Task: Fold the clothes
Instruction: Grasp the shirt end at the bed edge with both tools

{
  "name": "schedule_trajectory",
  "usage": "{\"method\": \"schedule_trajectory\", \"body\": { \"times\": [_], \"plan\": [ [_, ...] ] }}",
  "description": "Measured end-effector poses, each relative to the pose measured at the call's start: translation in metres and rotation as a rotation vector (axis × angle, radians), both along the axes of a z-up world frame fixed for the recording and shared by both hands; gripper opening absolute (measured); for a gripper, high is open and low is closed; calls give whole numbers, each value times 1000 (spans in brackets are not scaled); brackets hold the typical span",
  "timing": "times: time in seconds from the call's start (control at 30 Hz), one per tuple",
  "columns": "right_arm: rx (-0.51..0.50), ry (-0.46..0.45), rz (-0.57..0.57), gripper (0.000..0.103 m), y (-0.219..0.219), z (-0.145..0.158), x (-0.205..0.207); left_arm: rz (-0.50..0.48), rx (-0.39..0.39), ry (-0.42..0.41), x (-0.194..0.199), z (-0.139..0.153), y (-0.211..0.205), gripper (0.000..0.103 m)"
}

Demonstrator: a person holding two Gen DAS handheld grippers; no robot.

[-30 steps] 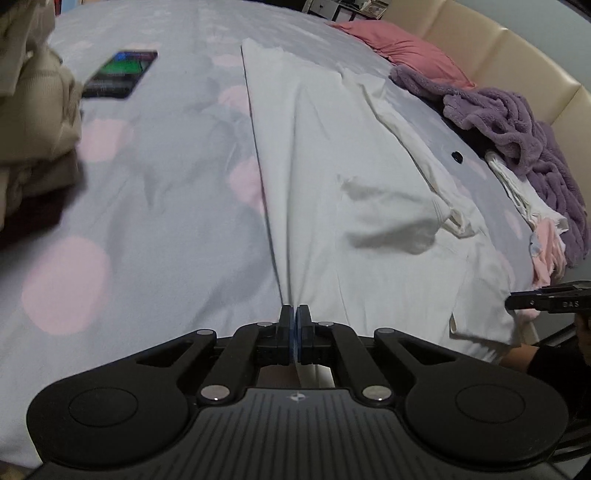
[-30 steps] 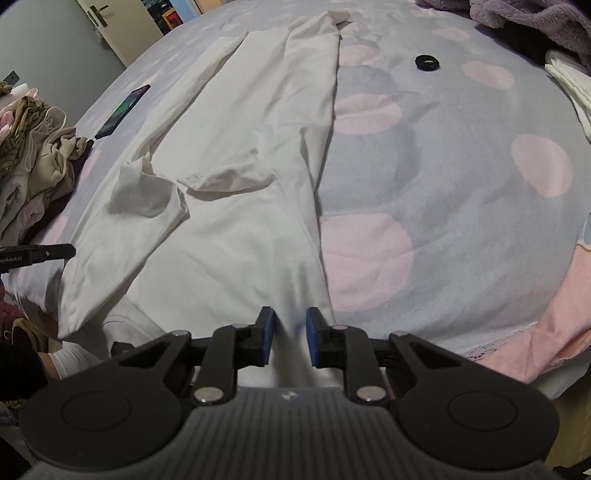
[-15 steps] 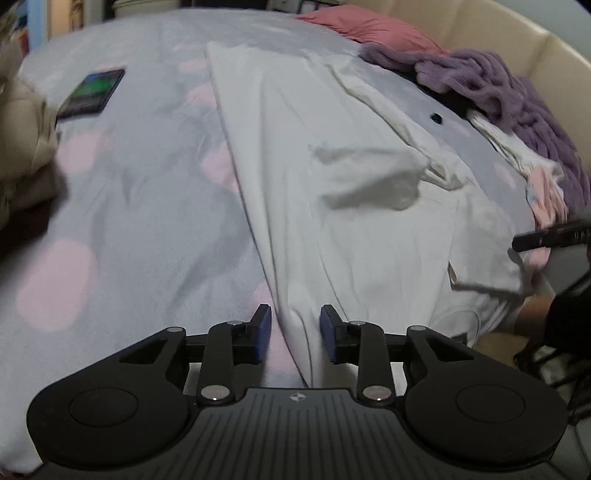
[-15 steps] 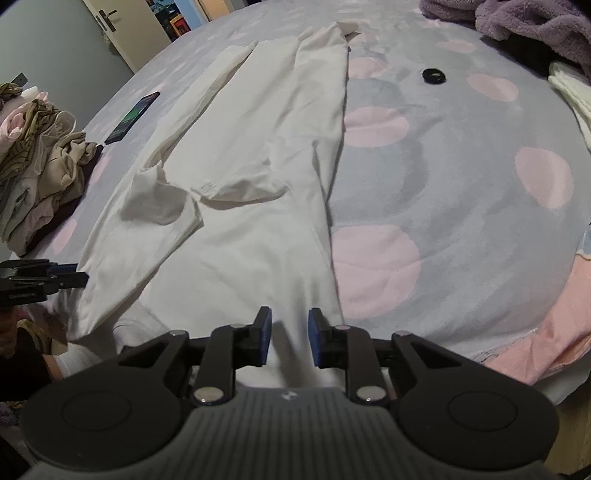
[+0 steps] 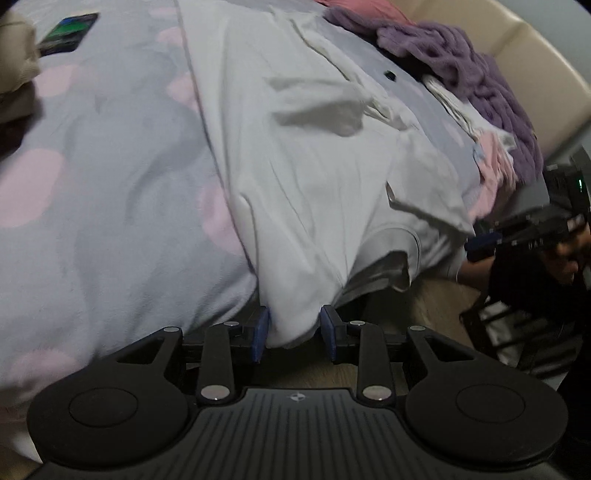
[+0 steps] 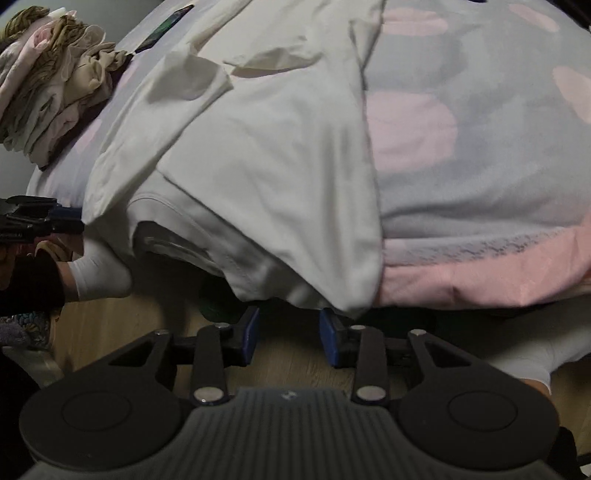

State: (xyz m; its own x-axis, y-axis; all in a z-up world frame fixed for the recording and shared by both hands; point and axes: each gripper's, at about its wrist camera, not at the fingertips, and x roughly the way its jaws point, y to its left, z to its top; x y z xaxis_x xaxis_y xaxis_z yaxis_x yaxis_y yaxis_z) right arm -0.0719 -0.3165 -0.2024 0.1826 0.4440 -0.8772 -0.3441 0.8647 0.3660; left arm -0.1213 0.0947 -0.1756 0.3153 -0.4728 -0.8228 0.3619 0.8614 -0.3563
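Note:
A white shirt [image 5: 314,166] lies lengthwise on the bed, sides folded in, its collar end hanging over the near bed edge; it also shows in the right wrist view [image 6: 266,147]. My left gripper [image 5: 294,334] is open at the bed edge, with the shirt's left hanging corner between its jaws, not clamped. My right gripper [image 6: 288,338] is open, just below the shirt's right hanging corner, over the wooden floor. Each gripper shows at the edge of the other's view, the right gripper [image 5: 517,236] and the left gripper [image 6: 37,221].
The bedsheet [image 5: 92,184] is grey with pink dots. A phone [image 5: 68,31] lies far left. A beige clothes pile [image 6: 48,85] sits at the left side. A purple fleece [image 5: 461,70] and pink items [image 5: 491,166] lie right. Wooden floor [image 6: 288,365] is below.
The left gripper went from shut on the shirt's edge to wide open. Both grippers opened wider and drew back and down off the bed edge; the shirt's collar end now hangs over it.

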Motion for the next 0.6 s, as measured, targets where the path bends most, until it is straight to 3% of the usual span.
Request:
{"method": "schedule_trajectory", "body": {
  "times": [0.17, 0.27, 0.43, 0.6],
  "plan": [
    [19, -1, -42, 39, -15, 4, 4, 8, -17, -6, 0, 3, 3, 33],
    [70, 10, -85, 41, -24, 8, 8, 42, -89, -5, 1, 11, 14, 34],
    [154, 29, -163, 44, -38, 15, 14, 83, -133, 17, 10, 6, 20, 37],
    [180, 98, -242, 43, -50, -9, 22, 85, -146, 58, 19, -11, 18, 37]
  ]
}}
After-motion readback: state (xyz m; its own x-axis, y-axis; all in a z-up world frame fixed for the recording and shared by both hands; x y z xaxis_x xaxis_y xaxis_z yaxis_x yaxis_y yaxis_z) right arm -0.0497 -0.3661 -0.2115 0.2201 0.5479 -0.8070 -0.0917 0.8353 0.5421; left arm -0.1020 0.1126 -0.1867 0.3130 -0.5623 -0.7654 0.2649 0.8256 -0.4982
